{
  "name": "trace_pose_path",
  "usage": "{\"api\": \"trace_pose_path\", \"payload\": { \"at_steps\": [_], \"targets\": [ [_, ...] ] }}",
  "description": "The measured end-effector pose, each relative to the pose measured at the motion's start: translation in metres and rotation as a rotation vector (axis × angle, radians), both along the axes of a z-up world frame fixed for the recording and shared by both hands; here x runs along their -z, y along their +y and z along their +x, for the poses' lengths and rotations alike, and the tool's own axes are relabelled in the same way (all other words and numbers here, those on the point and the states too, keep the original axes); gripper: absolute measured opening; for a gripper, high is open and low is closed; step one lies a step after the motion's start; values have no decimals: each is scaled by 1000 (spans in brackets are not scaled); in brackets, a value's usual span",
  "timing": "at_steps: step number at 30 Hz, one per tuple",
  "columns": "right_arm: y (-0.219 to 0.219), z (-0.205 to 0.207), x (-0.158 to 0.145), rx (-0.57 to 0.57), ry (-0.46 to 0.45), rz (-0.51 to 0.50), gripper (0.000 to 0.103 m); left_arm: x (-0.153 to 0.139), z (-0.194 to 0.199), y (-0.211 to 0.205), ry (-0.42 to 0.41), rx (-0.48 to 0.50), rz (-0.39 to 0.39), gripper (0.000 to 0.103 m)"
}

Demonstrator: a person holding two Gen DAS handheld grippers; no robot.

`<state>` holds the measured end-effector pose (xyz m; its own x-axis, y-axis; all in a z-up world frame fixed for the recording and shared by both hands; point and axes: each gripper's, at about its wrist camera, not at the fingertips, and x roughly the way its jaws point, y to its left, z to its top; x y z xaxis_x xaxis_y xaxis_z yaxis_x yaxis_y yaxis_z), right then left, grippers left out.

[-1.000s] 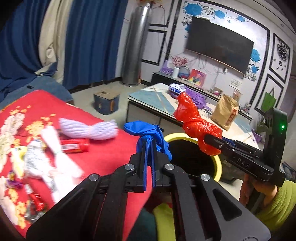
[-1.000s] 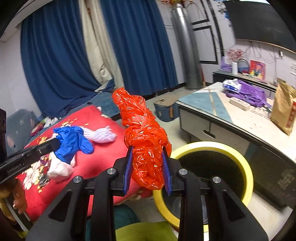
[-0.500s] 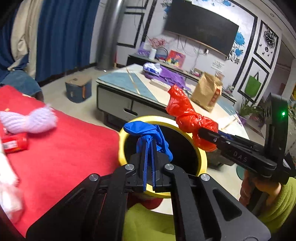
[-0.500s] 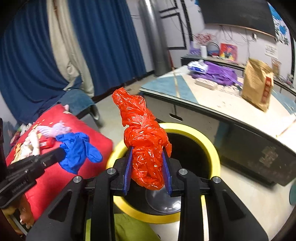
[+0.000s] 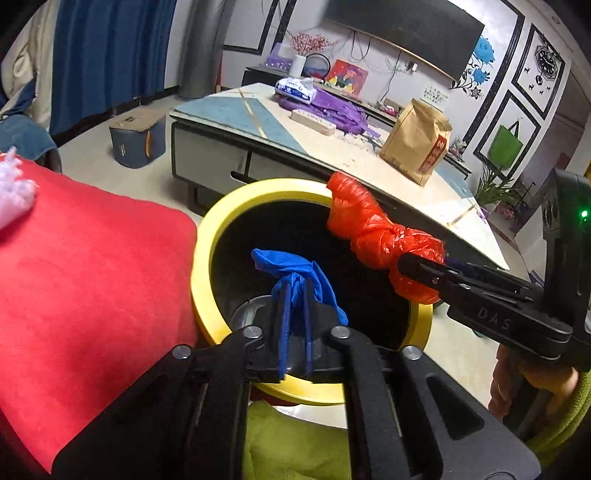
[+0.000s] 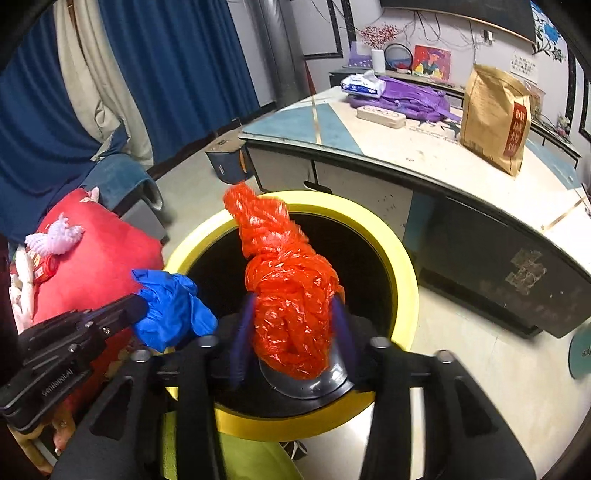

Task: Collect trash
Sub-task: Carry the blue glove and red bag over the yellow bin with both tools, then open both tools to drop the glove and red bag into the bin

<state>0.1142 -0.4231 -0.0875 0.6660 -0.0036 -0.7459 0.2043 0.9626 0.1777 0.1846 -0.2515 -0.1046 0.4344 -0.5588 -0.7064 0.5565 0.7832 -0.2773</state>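
Crinkled red plastic bag (image 6: 291, 295), limp blue glove (image 5: 295, 273) above round yellow-rimmed bin (image 5: 207, 240)

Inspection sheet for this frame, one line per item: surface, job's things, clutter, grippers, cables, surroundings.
Surface: red blanket beside the bin; pale floor around it.
Job's things: yellow-rimmed bin, open; blue glove and red plastic bag, both held over its mouth.
Clutter: white foam net and a red wrapper lying on the blanket.
Grippers: left hand-held gripper shut on the blue glove; right hand-held gripper around the red plastic bag, jaws look parted.
Cables: wires hanging on the wall under the TV.
Surroundings: low table carrying a brown paper bag and purple cloth; blue curtains.
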Motion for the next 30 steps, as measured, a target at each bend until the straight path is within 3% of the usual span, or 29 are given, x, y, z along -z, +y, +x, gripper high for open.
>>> {"api": "trace_pose_path", "payload": {
  "at_steps": [1, 5, 10, 17, 30],
  "targets": [
    [-2, 0, 1, 10, -1, -3, 55, 2, 0, 0, 0, -4, -1, 21],
    [-10, 0, 3, 39, -2, 5, 64, 2, 0, 5, 10, -28, -19, 47],
    [-6, -4, -7, 39, -45, -13, 77, -16, -6, 24, -44, -92, -45, 92],
    [19, -12, -28, -29, -125, -44, 85, -47, -22, 61, -104, -220, -51, 93],
    [78, -37, -69, -194, -289, -89, 86, -86, -51, 132, -170, -388, -55, 93]
  ]
}}
